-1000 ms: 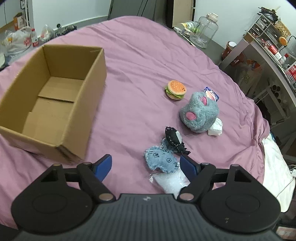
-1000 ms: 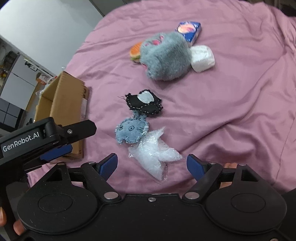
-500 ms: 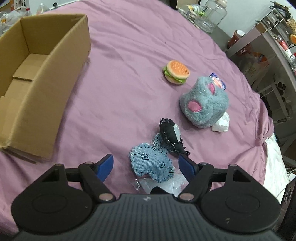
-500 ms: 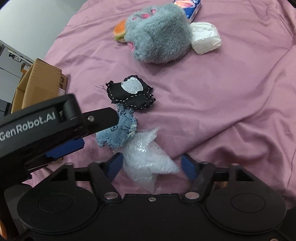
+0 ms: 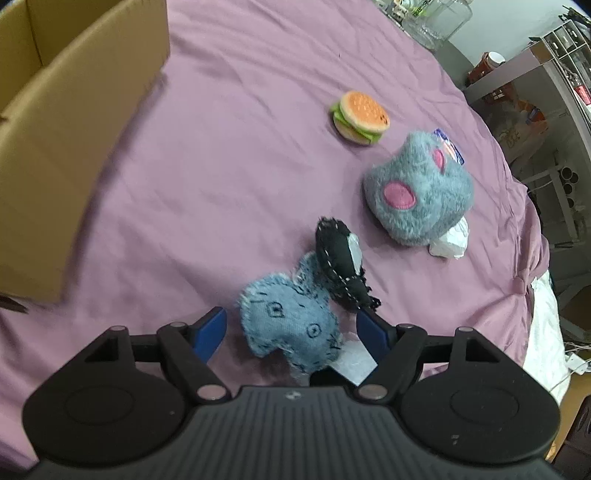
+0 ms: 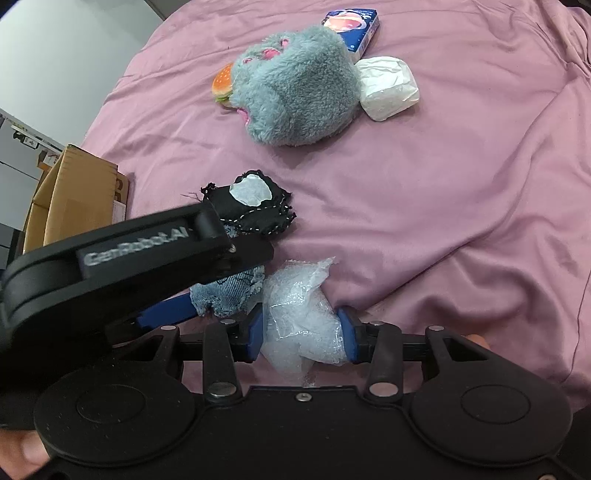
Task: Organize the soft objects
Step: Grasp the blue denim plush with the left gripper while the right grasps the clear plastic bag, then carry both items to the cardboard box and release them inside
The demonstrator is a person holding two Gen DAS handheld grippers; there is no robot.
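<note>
On the purple bedsheet (image 6: 443,192), the right tongs (image 6: 303,328) are clenched on the crinkly clear plastic bag (image 6: 299,310), while the left tongs (image 5: 291,326) stand spread around the frayed blue denim stuffed toy (image 5: 291,325), beside the black stitched patch toy (image 5: 341,258)

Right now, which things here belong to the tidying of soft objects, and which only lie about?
Belong: denim toy, black patch toy, grey plush, burger toy, plastic bag, cardboard box.

Lying about: clear jug, shelf, blue packet.
</note>
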